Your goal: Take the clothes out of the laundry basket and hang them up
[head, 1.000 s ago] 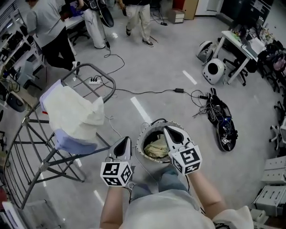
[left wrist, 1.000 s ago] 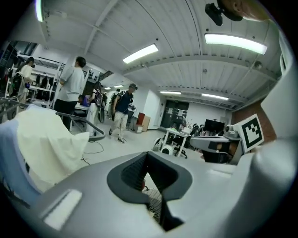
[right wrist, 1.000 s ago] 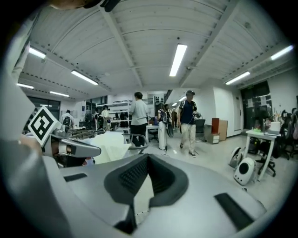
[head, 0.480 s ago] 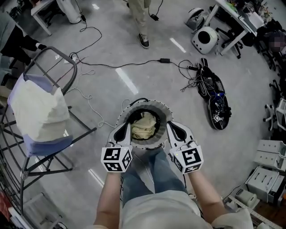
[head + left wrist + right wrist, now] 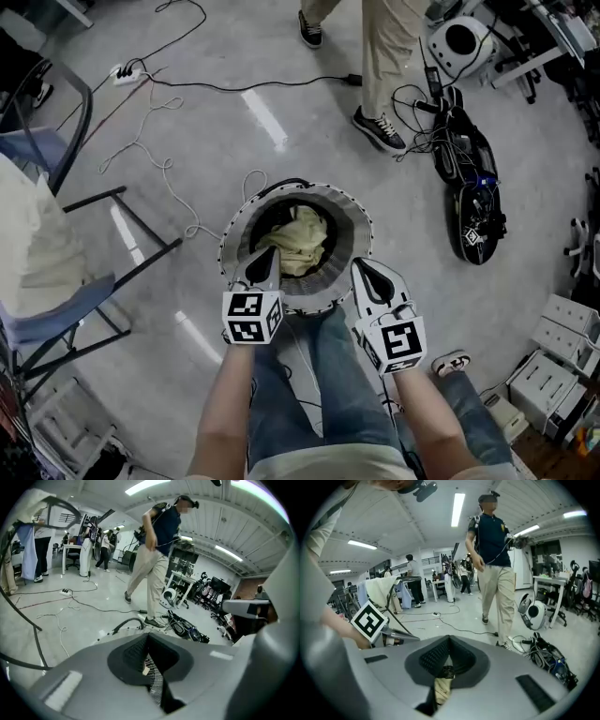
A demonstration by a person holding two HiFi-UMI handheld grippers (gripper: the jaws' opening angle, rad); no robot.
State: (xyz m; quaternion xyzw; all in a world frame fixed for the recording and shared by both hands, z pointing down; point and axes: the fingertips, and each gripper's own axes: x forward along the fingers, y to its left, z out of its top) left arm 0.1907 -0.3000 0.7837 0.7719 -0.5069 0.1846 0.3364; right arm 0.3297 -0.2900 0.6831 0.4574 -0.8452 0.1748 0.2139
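Note:
The round laundry basket (image 5: pixel 234 234) stands on the floor just ahead of my knees, with pale yellow clothes (image 5: pixel 300 242) crumpled inside it. My left gripper (image 5: pixel 264 257) hangs over the basket's near left rim, jaws shut and empty. My right gripper (image 5: pixel 365 272) is beside the near right rim, also shut with nothing in it. In the left gripper view the closed left gripper (image 5: pixel 149 660) points over the basket's mesh wall. In the right gripper view the closed right gripper (image 5: pixel 447 660) has the yellow clothes (image 5: pixel 442 689) showing below it.
A metal drying rack (image 5: pixel 89 258) stands at the left, with cream and lavender cloth (image 5: pixel 33 253) hung over it. A person in beige trousers (image 5: pixel 389 56) walks past beyond the basket. Cables (image 5: pixel 150 141) trail on the floor. A black bag (image 5: pixel 473 206) lies at the right.
Both grippers have dropped from in front of me to the basket's near rim, still shut. The view has tilted further down, and a walking person has come in at the top right.

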